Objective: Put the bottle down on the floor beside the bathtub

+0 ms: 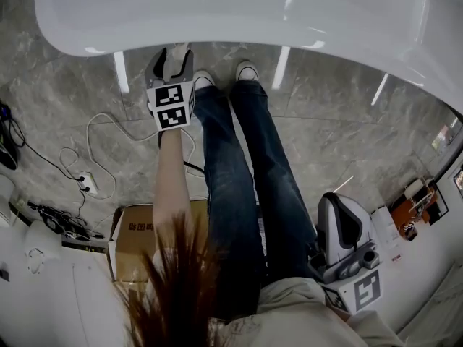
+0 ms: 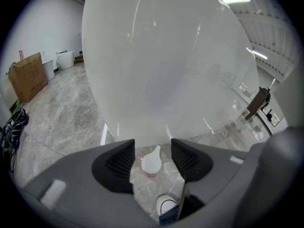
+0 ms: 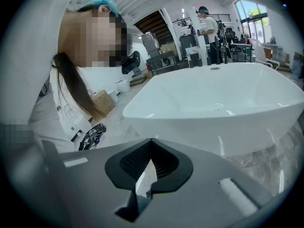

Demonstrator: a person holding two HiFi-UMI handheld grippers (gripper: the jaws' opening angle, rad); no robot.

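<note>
Bottle [image 2: 151, 162] on floor [image 2: 57, 122], bathtub [image 2: 161, 61] behind, shoe [image 2: 167, 206] near — left gripper [image 2: 152, 143] open, right gripper [image 3: 150, 143] closed

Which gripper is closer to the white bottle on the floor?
Left. The left gripper hangs open directly over the bottle beside the bathtub; the right gripper is shut, back beside the person's thigh.

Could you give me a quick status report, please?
Left gripper open, jaws clear of bottle. Right gripper shut, empty. Bottle upright on floor beside bathtub. Person's shoe close by, not touching.
</note>
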